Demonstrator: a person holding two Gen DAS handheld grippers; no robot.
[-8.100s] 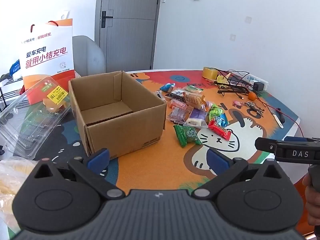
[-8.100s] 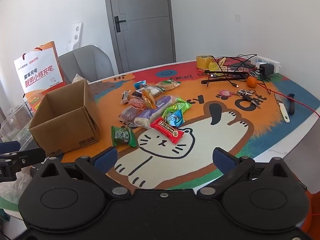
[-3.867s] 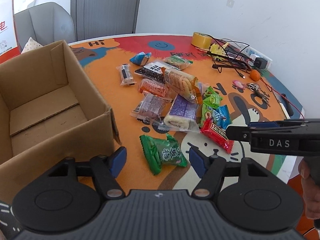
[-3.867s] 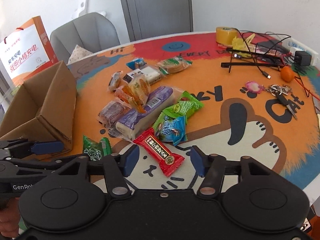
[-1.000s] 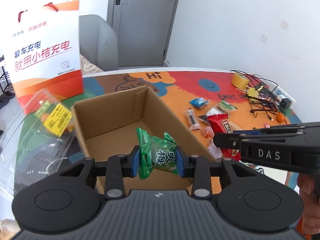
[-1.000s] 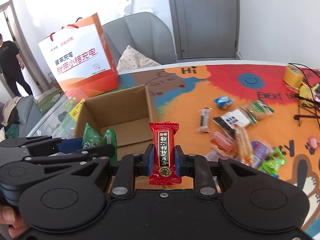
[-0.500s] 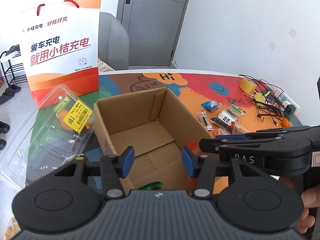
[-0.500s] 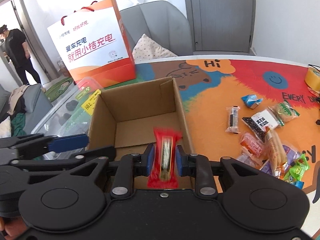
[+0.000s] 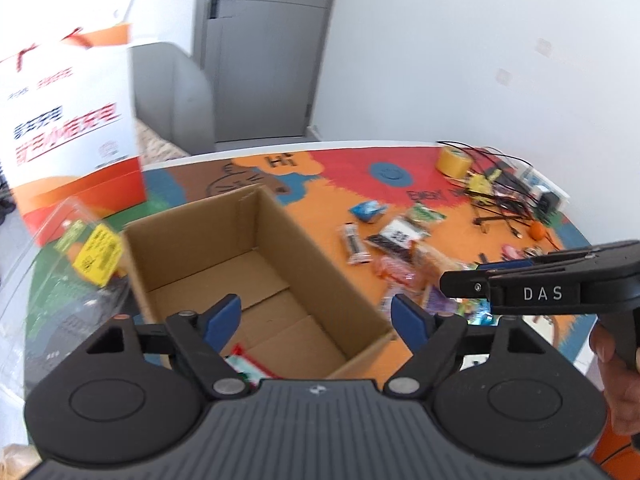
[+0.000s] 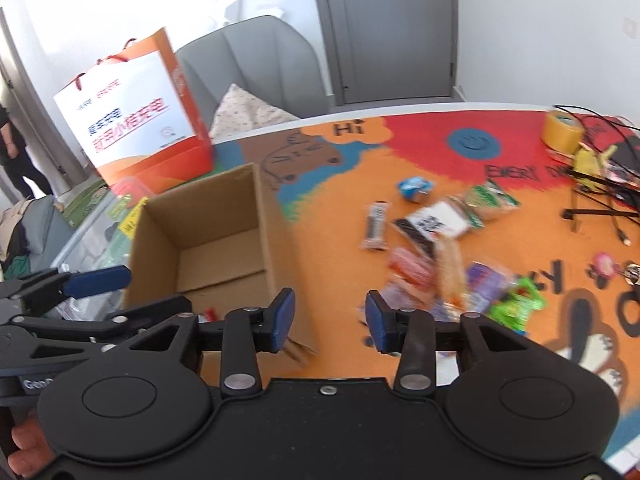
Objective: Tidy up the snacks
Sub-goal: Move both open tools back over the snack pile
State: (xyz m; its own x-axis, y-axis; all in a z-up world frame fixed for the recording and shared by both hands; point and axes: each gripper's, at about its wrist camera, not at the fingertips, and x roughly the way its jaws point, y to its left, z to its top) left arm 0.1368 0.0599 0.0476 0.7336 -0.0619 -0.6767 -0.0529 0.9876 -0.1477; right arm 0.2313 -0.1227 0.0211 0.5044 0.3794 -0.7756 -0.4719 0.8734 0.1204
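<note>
On right gripper (image 9: 468, 286), white lettering reads "DAS".

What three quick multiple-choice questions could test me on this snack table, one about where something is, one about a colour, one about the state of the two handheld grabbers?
1. Where does the cardboard box stand relative to the loose snacks, in the right wrist view?
A. To their left
B. To their right
C. On top of them

2. What colour is the roll of tape?
A. Blue
B. Yellow
C. Black

3. What are the left gripper and right gripper holding?
A. Each a snack
B. Only the left holds one
C. Nothing, both open

Answers: 1 A, the box sits left of the scattered packets. 2 B, the roll near the cables is yellow. 3 C, the blue pads stand apart with nothing between them.
</note>
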